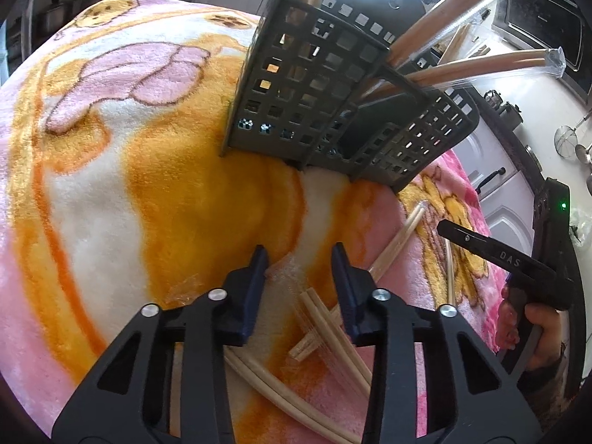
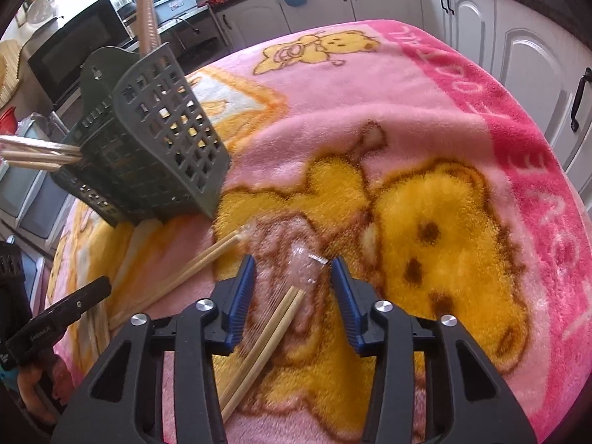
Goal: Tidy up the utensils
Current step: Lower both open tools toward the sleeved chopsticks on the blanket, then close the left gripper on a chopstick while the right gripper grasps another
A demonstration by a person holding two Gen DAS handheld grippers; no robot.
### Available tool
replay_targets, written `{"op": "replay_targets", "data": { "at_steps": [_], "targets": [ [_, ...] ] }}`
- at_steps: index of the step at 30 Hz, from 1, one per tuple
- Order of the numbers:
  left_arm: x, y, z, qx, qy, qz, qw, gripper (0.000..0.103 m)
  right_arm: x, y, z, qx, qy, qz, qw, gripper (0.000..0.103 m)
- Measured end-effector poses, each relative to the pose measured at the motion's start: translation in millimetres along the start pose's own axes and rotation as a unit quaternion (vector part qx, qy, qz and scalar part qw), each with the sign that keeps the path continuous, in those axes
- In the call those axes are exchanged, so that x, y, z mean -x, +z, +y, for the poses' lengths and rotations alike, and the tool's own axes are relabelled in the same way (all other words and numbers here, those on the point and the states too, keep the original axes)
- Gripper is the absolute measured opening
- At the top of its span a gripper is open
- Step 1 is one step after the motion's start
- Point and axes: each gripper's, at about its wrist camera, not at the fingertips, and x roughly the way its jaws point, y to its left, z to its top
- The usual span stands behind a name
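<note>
On the blanket [image 2: 425,118] the left gripper [image 1: 300,259] hangs with its jaws apart and touching nothing, wrapped chopsticks [image 1: 325,327] lying crossed just beneath and behind its tips, and the grid caddy [image 1: 318,100] standing beyond it with wrapped utensils [image 1: 477,66] poking out of its top. The right gripper [image 2: 292,272] is likewise parted, a wrapped pair [image 2: 273,327] lying between its fingers but not pinched, another pair [image 2: 207,259] to its left, the caddy farther off up-left.
</note>
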Motion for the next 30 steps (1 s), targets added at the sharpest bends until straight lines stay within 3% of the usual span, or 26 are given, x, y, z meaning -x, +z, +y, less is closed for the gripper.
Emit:
{"op": "replay_targets", "data": {
  "at_steps": [5,17,22,30],
  "targets": [
    [0.8,0.1,3.5,0.001,0.001,-0.002,1.0,0.016,-3.5,2.3,-2.0,0.002,-0.011,-0.003,1.0,0.027],
    [5.7,-0.3,2.7,-0.001,-0.022,-0.01,0.9997,0.004,0.5,-0.9,-7.1,0.0,-0.013,-0.021,1.0,0.007],
    [18.5,0.7,-5.2,-0.013,-0.034,-0.031,0.9989,0.003,13.7,0.2,-7.1,-0.011,0.01,-0.045,0.999,0.006],
    [46.9,5.2,-22.7,-0.027,-0.052,-0.072,0.9957,0.002,58.3,-0.1,19.6,0.036,0.031,-0.11,0.993,0.006]
  ]
}}
